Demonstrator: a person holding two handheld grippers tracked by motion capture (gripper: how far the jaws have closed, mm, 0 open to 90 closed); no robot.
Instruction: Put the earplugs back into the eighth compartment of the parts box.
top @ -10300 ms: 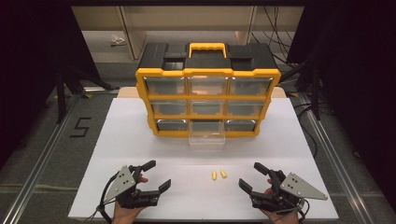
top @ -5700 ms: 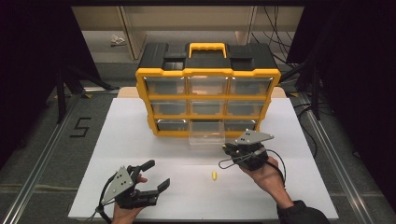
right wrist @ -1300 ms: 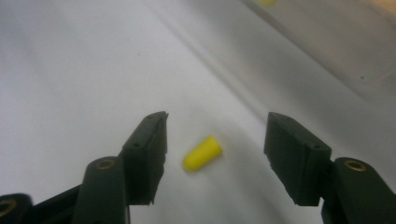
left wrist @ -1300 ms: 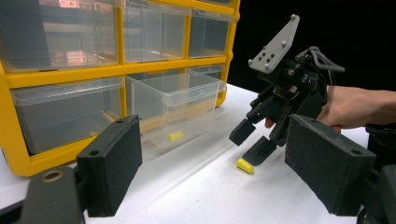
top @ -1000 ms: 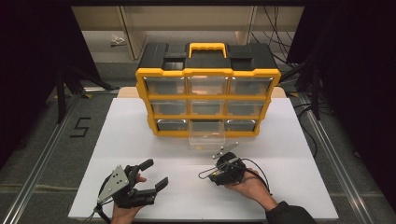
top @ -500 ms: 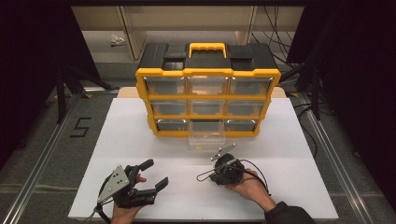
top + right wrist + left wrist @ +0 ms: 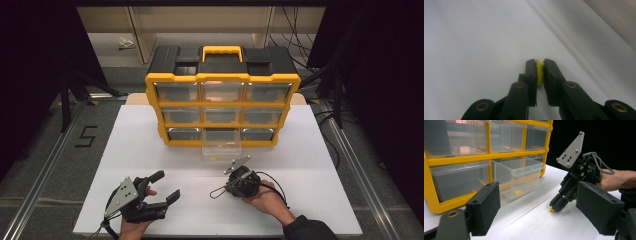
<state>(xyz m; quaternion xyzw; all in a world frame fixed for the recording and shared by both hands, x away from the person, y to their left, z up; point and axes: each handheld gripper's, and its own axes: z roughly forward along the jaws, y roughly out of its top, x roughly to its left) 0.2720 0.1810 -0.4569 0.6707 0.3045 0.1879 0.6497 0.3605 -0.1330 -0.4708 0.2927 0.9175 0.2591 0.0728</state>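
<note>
The right gripper (image 7: 220, 191) lies low over the white table top (image 7: 150, 150), held from behind by the person's right hand (image 7: 265, 197), whose dark-sleeved forearm comes in from the bottom right of the high view. It points left and slightly down, its grey three-cornered plate tipped up toward the organiser. Its jaws have just been closing and are now clamped on a small yellow oval piece (image 7: 539, 72), which sits pinched between the two black pads at the table surface. In the left gripper view the same piece shows as a yellow sliver under the tips of the right gripper, right at the table.

The left gripper (image 7: 160, 187) rests near the front left edge of the table, gripped from below by the left hand (image 7: 131, 227), pointing up and to the right. Its jaws stand spread apart with nothing between them.

Most of the pinched piece is covered by the pads, so its full shape is hard to make out. The left forearm is cut off by the bottom edge.

The yellow-and-black plastic drawer organiser (image 7: 222, 80) holds nine clear drawers in three rows of three. One, the bottom middle clear drawer (image 7: 517, 173), is pulled out toward the table front. Inside it lies a second small yellow piece (image 7: 518, 192), making two yellow pieces visible in all.
</note>
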